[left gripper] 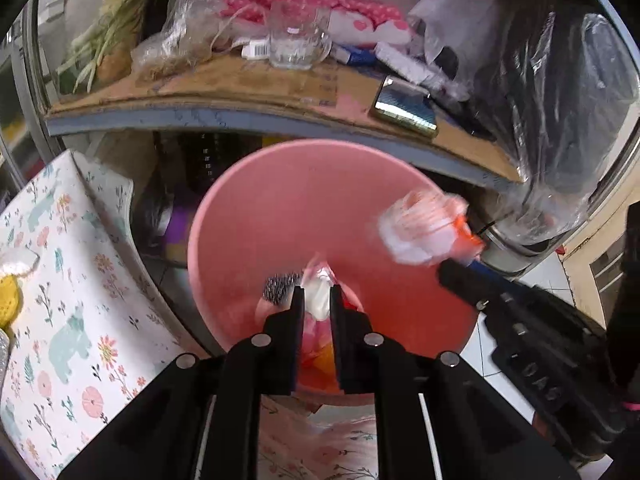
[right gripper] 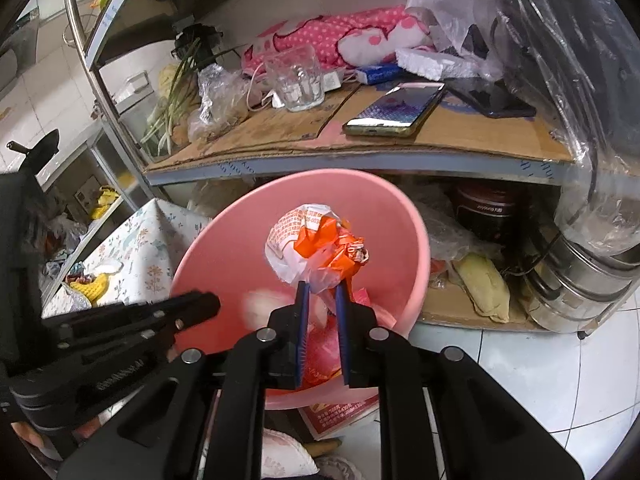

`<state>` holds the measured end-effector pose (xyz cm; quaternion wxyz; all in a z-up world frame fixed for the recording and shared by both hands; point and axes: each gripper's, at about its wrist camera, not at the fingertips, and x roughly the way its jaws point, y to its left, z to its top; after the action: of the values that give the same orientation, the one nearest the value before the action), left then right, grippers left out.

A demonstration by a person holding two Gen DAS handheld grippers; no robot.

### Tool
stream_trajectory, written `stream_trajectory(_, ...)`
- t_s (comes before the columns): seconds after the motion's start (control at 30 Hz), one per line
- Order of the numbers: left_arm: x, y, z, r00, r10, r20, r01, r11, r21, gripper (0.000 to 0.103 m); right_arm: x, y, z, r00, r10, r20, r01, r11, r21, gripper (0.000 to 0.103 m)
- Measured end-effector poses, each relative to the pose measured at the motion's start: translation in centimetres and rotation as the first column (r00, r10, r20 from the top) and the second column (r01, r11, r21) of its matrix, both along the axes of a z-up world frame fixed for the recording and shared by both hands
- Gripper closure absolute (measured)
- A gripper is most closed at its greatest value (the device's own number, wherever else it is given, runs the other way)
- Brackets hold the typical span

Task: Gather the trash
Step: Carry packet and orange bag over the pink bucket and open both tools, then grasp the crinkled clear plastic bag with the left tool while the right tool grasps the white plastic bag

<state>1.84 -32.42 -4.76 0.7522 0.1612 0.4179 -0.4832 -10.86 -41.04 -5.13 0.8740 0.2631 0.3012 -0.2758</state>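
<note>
A crumpled orange-and-white wrapper is pinched between the blue-padded fingers of the right gripper, which are drawn close on its lower edge so the ball stands above the open mouth of the pink bin; in the left wrist view the same wrapper shows blurred over the right side of the bin. The left gripper has its fingers narrowed on a piece of white plastic film over the middle of the bin, with more pink and orange scraps lying at the bottom just below. To the left of the bin sits a floral-printed cloth surface. Beyond the bin's far rim runs a cardboard-lined shelf carrying a glass mug, a phone to its right, and a pink dotted cloth at the back
</note>
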Motion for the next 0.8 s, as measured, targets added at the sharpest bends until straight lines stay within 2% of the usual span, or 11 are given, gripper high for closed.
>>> stream_trajectory(0.1,0.2,0.2,0.2,1.000,0.016,0.003,-0.016,1.000,-0.005,0.083,0.1,0.1,0.2,1.000,0.004,0.007,-0.004,1.000,-0.003,0.085)
stream_trajectory(0.17,0.5,0.4,0.2,1.000,0.030,-0.004,-0.030,1.000,-0.003,0.083,0.0,0.2,0.3,1.000,0.018,0.020,-0.018,1.000,0.000,0.072)
stream_trajectory(0.23,0.6,0.5,0.1,0.999,0.041,-0.006,-0.041,0.999,-0.002,0.083,0.0,0.3,0.4,0.999,0.022,0.027,-0.022,1.000,0.001,0.068)
stream_trajectory(0.33,0.8,0.8,0.1,0.999,0.049,-0.012,-0.049,0.999,-0.005,0.082,0.1,0.4,0.4,1.000,0.017,0.023,-0.017,1.000,-0.002,0.068)
stream_trajectory(0.5,0.9,1.7,0.8,0.998,0.070,-0.006,-0.070,0.997,-0.038,0.075,0.1,0.5,0.4,1.000,0.013,0.025,-0.013,1.000,-0.002,0.067)
stream_trajectory(0.67,0.9,4.5,0.7,0.990,0.143,-0.007,-0.143,0.989,-0.033,0.070,0.1,0.9,0.3,0.998,0.026,0.060,-0.028,0.999,0.031,0.067)
stream_trajectory(0.8,1.2,7.3,0.3,0.978,0.209,-0.008,-0.209,0.978,-0.022,0.070,0.7,2.3,1.1,0.995,0.076,0.062,-0.077,0.997,0.017,0.067)
